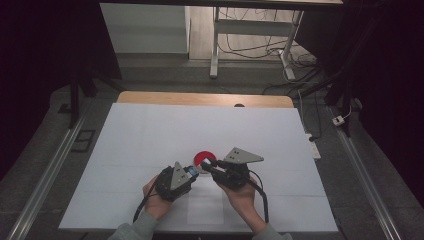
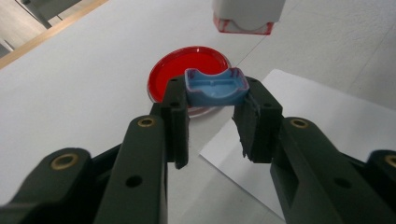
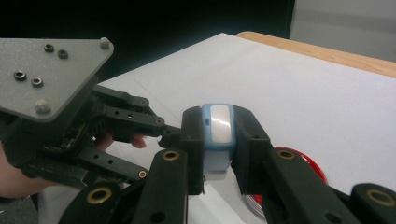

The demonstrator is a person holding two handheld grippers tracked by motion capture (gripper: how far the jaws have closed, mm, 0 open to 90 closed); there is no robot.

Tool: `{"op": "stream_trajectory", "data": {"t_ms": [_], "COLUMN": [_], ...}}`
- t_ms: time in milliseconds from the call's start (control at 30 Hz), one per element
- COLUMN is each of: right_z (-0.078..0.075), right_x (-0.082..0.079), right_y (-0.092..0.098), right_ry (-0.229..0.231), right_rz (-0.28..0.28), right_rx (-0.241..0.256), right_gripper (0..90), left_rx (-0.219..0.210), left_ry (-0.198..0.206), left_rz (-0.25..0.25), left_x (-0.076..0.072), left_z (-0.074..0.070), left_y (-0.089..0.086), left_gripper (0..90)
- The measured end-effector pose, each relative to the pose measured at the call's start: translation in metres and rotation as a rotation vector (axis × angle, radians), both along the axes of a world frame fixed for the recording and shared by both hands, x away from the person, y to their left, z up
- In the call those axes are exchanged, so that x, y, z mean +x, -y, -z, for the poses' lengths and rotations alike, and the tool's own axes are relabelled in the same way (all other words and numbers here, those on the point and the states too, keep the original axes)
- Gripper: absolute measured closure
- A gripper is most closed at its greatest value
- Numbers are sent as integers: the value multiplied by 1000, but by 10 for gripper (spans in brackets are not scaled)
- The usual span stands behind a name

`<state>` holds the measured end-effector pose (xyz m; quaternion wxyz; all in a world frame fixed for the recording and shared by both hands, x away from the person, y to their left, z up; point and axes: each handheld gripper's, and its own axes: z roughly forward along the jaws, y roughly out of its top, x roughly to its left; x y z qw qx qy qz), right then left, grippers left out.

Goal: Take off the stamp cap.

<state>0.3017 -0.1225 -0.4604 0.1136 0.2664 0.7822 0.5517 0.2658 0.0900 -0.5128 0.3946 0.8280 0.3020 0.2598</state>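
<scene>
My left gripper [image 2: 215, 100] is shut on a small blue cap-like piece [image 2: 215, 87], held open side up just above the table. A round red dish [image 2: 189, 74] lies right behind it. My right gripper [image 3: 218, 122] is shut on a blue-rimmed piece with a white face [image 3: 219, 133], held upright. In the high view the left gripper [image 1: 194, 171] and right gripper [image 1: 206, 163] nearly meet tip to tip beside the red dish [image 1: 204, 157]. The left gripper [image 3: 161, 128], with its grey plate, points at the right jaws.
A white sheet [image 1: 150, 150] covers the wooden table [image 1: 205, 98]. A smaller sheet of paper [image 2: 327, 121] lies under the hands. A white block with a reddish lower edge [image 2: 243, 18] hangs at the top of the left gripper view. Desk legs and cables [image 1: 260, 47] stand beyond the table.
</scene>
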Motion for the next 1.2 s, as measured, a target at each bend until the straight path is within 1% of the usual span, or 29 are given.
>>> {"op": "stream_trajectory", "data": {"t_ms": [267, 500, 667, 833, 1033, 1167, 1200], "right_z": [-1, -2, -2, -3, -3, -3, -3], "right_x": [0, 1, 1, 2, 2, 3, 3], "right_y": [2, 3, 4, 5, 6, 7, 7], "right_ry": [3, 8, 8, 10, 15, 14, 15], "right_rz": [0, 0, 4, 3, 8, 12, 13], "right_rx": [2, 0, 4, -2, -7, -8, -7], "right_gripper": [755, 754, 754, 754, 754, 754, 754], "left_rx": [-16, -27, -49, -77, -71, -76, -85], "left_ry": [-5, -15, -22, -34, -46, -53, -55], "left_rz": [-4, 4, 3, 2, 1, -4, -9], "left_x": [-1, -4, -8, -10, -12, -13, -14], "left_z": [-2, -6, -9, -11, -13, -14, -13], "left_y": [-9, -20, -31, -43, -52, -59, -60], "left_gripper": [661, 661, 661, 661, 660, 660, 660]}}
